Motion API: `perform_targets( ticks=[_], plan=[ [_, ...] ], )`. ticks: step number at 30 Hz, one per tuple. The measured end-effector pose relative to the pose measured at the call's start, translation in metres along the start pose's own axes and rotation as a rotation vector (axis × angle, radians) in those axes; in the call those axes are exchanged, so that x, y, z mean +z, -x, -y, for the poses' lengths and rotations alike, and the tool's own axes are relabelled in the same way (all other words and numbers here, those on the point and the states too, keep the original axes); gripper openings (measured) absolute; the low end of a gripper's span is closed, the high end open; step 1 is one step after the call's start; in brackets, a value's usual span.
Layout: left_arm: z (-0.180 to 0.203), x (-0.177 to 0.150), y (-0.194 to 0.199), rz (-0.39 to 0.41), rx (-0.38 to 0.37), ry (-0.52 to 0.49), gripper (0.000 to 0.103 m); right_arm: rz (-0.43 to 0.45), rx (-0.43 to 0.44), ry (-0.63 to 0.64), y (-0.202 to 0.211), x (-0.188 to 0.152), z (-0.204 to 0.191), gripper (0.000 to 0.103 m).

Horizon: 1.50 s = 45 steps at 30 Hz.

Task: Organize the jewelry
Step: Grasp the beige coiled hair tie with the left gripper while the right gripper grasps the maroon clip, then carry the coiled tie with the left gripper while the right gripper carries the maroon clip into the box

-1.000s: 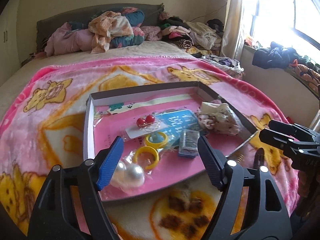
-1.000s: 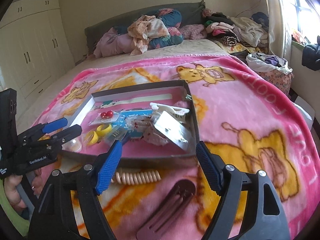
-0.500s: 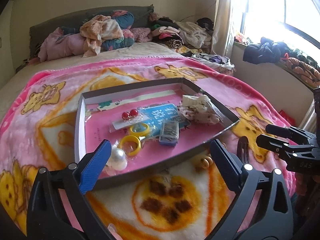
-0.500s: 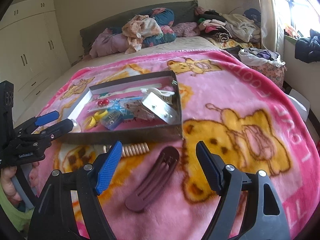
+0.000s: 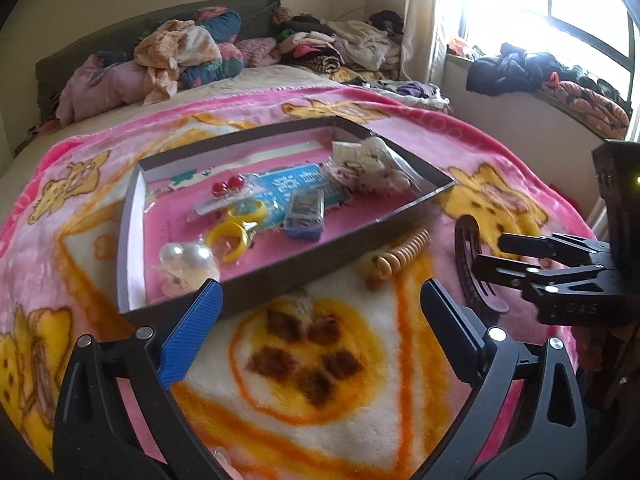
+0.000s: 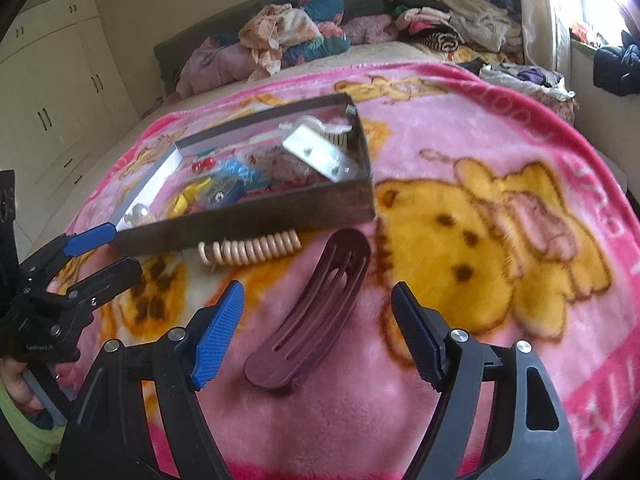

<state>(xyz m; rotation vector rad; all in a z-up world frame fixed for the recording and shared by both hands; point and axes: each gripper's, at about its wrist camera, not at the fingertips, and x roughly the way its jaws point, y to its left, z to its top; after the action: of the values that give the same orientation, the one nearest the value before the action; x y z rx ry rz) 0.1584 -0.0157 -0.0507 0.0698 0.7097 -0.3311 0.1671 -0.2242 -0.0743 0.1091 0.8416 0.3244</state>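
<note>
Right wrist view: right gripper [image 6: 316,336] jaws apart around the maroon hair clip [image 6: 310,316], untouched; left gripper [image 5: 320,332] jaws wide, empty.

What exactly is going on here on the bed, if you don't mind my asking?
A person is sorting jewelry into a shallow tray on a pink blanket, holding a tool in each hand. The left tool, which has just been opening, is open and empty in front of the tray. The right tool hangs open around a maroon hair clip that lies outside the tray, not gripping it yet. A peach spiral hair tie also lies on the blanket against the tray's wall.
</note>
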Motion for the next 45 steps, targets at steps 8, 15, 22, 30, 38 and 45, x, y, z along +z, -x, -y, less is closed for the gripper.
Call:
perform_targets(
  ticks=[8, 15, 22, 30, 38, 45],
  plan=[
    [0.011, 0.001, -0.015, -0.024, -0.046, -0.004, 0.090, -0.034, -0.030, 0.013, -0.013, -0.004, 0.002, 0.038],
    [0.019, 0.003, -0.032, -0.046, -0.075, 0.021, 0.072, 0.008, -0.001, -0.046, 0.006, -0.005, 0.021, 0.017],
    [0.026, 0.010, -0.043, -0.057, -0.096, 0.025, 0.059, 0.039, -0.005, -0.049, 0.020, -0.004, 0.027, 0.011],
    [0.036, 0.014, -0.055, -0.078, -0.112, 0.018, 0.023, 0.055, 0.011, -0.063, 0.026, -0.003, 0.032, 0.010],
    [0.039, 0.015, -0.048, -0.061, -0.123, 0.005, 0.016, 0.071, 0.014, -0.056, 0.032, -0.001, 0.032, 0.010],
    [0.043, 0.023, -0.032, -0.020, -0.140, -0.013, 0.014, 0.093, 0.004, -0.035, 0.043, 0.004, 0.027, 0.009]
  ],
)
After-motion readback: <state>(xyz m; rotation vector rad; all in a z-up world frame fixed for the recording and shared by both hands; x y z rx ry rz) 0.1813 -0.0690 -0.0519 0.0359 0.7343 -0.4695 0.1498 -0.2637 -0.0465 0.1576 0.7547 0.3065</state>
